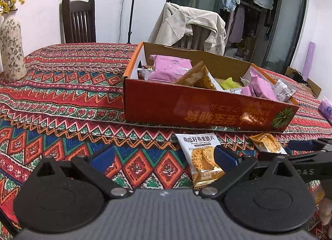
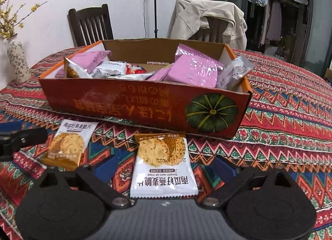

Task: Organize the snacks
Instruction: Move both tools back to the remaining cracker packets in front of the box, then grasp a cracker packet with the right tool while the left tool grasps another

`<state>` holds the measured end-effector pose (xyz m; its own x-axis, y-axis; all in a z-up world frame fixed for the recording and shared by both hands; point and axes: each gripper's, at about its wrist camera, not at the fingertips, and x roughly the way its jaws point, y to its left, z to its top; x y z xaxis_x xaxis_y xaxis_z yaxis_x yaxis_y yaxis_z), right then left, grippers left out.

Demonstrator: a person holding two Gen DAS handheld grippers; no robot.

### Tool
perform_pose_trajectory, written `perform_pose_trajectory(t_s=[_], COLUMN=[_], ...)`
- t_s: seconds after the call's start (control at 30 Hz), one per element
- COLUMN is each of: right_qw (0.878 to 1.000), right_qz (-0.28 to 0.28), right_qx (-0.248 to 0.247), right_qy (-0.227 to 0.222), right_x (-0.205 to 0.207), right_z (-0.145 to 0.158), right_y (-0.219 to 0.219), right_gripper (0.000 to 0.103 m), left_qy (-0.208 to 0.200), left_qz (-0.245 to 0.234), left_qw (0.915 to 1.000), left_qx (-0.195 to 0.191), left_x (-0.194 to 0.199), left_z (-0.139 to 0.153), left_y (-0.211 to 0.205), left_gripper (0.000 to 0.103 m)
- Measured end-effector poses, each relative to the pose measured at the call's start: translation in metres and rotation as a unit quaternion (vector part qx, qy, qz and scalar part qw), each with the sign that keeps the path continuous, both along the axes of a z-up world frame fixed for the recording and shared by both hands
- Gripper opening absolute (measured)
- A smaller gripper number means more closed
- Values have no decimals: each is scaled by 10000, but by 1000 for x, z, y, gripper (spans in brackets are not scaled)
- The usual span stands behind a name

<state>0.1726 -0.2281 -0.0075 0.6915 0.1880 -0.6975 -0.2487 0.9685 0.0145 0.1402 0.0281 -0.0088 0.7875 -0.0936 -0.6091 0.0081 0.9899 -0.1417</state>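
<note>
Two oat-crisp packets lie loose on the tabletop (image 2: 290, 102), both at the near side of the orange carton (image 2: 128, 105), which holds the snacks sorted so far (pink, silver and brown wrappers, piled unevenly).

Carton: its long axis runs roughly 9 to 3 o'clock in the right wrist view. The near wall is the edge any packet must clear on the way in. Open space inside appears at the rear centre, where bare cardboard shows.

Right packet (image 2: 162, 161): lies flat at 12 o'clock from the right hand-held gripper (image 2: 164, 169), between its spread fingers, long axis 12 to 6 o'clock, top edge just short of the carton wall. The jaws stand wide open and hold nothing. This packet is judged the next pick, since the right hand-held gripper is nearer and already straddles it.

Left packet (image 1: 200, 156): lies at about 1 o'clock from the left hand-held gripper (image 1: 164, 159), partly under its right finger, long axis slightly tilted toward 11 o'clock. The left jaws are also open and empty.

Clearance: the two tools sit side by side, tips close (the right tool's finger enters the left wrist view at 3 o'clock). Patterned cloth at 9 o'clock of the left tool is free of objects. A flat foil packet offers little height to grip, so slip is a likely risk.
</note>
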Motion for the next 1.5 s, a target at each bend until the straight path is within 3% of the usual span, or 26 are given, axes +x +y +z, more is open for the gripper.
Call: perform_pose_trajectory(t_s=[0.1, 0.3, 0.43, 0.63, 1.07, 1.5], right_qw=[10000, 9996, 9990, 9985, 9942, 9917], right_qz=[-37, 87, 279, 252, 13, -151], right_qx=[-11, 28, 68, 118, 448, 534], right_qy=[-78, -264, -336, -468, -981, -1161], right_x=[2, -3, -8, -14, -31, -37], right_z=[-5, -6, -4, -1, 15, 19], right_y=[0, 0, 2, -1, -18, -24], right_gripper=[89, 73, 53, 42, 39, 39], left_qy=[18, 9, 21, 23, 174, 681], left_qz=[-10, -18, 14, 8, -50, 287], left_qw=[10000, 10000, 10000, 10000, 9996, 9961], left_qx=[-3, -22, -79, -5, 222, 483], left_x=[0, -1, -1, -1, 10, 33], left_z=[-1, -2, -2, 0, 14, -1], left_y=[-1, -1, 1, -3, -38, -68], left_gripper=[103, 103, 103, 103, 103, 103])
